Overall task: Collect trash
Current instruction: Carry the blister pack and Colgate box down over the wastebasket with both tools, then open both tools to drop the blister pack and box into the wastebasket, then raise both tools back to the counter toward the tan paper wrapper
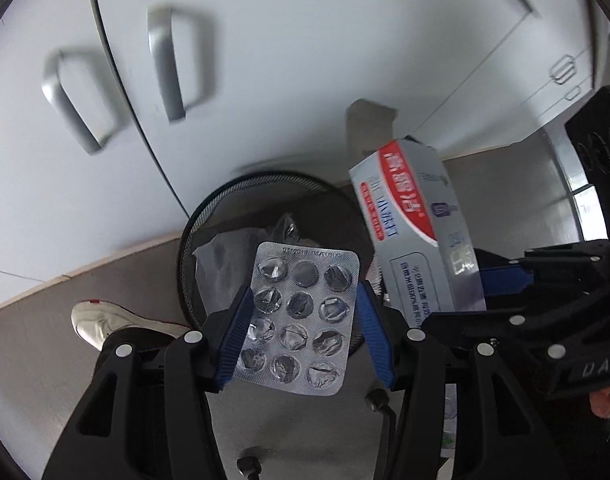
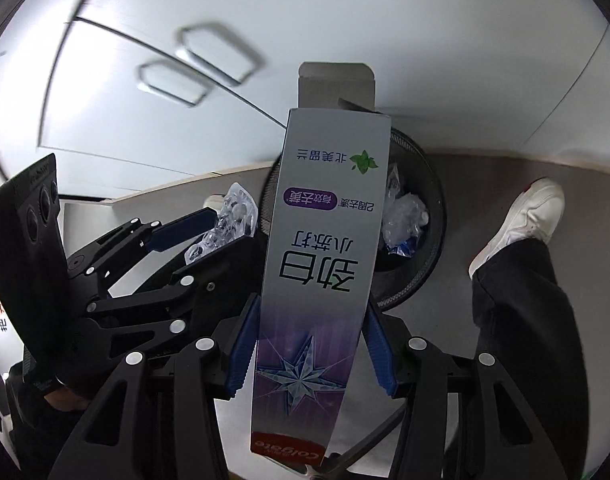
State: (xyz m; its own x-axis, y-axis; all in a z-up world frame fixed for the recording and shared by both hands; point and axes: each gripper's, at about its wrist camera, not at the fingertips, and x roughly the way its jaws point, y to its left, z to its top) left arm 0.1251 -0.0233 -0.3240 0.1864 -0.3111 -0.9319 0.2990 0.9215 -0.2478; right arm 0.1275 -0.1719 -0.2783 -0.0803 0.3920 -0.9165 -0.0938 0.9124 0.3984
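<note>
Left fingers (image 1: pixel 303 300) pinch blister pack (image 1: pixel 299 318), right toothpaste box (image 2: pixel 325 256)

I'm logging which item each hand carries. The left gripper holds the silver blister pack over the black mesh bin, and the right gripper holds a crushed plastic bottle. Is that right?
One detail is wrong. The right gripper holds a long grey and purple toothpaste carton, not a bottle, as the right wrist view shows. The left gripper does hold the silver blister pack over the black mesh bin.
</note>
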